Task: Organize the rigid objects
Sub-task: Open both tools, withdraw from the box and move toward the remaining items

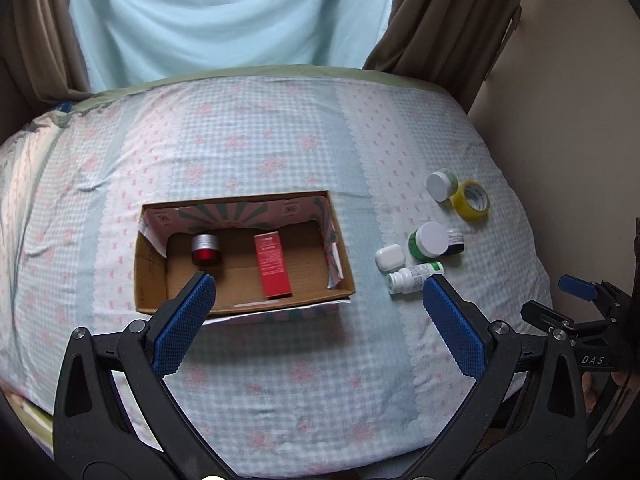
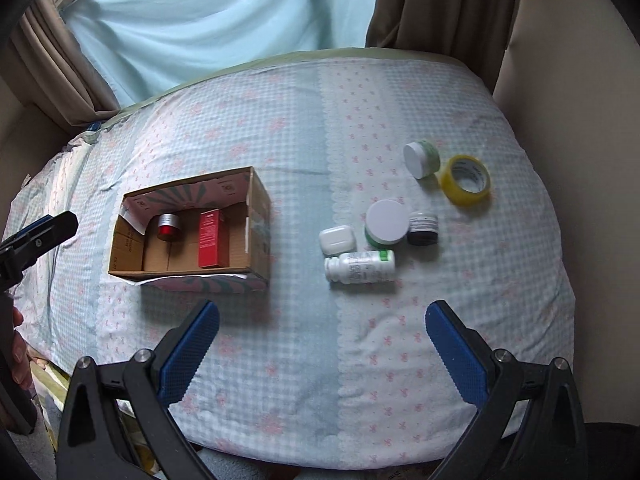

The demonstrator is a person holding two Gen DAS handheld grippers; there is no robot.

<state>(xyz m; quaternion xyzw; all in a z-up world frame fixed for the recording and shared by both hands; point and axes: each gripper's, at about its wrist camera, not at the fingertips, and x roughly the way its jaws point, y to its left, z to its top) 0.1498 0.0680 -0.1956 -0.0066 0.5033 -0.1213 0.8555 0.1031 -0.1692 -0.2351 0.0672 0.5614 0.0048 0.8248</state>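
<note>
An open cardboard box [image 1: 344, 276] [image 2: 258, 200] lies on the bed, holding a red jar [image 1: 205, 250] [image 2: 168, 227] and a red carton [image 1: 272, 265] [image 2: 211, 238]. To its right lie a white earbud case [image 2: 337, 239], a white bottle on its side [image 2: 360, 267], a green jar with a white lid [image 2: 386, 224], a small dark jar [image 2: 423, 229], a pale green jar [image 2: 421, 159] and a yellow tape roll [image 2: 466, 180]. My left gripper [image 1: 318, 286] hovers open above the box's near edge. My right gripper [image 2: 322, 314] hangs open, short of the bottle, holding nothing.
The bed [image 2: 304, 360] has a checked floral sheet. Curtains [image 1: 440, 16] and a pale blue drape hang behind it, a wall [image 1: 560, 160] runs along the right. The right gripper's body [image 1: 580, 312] shows at the left wrist view's right edge.
</note>
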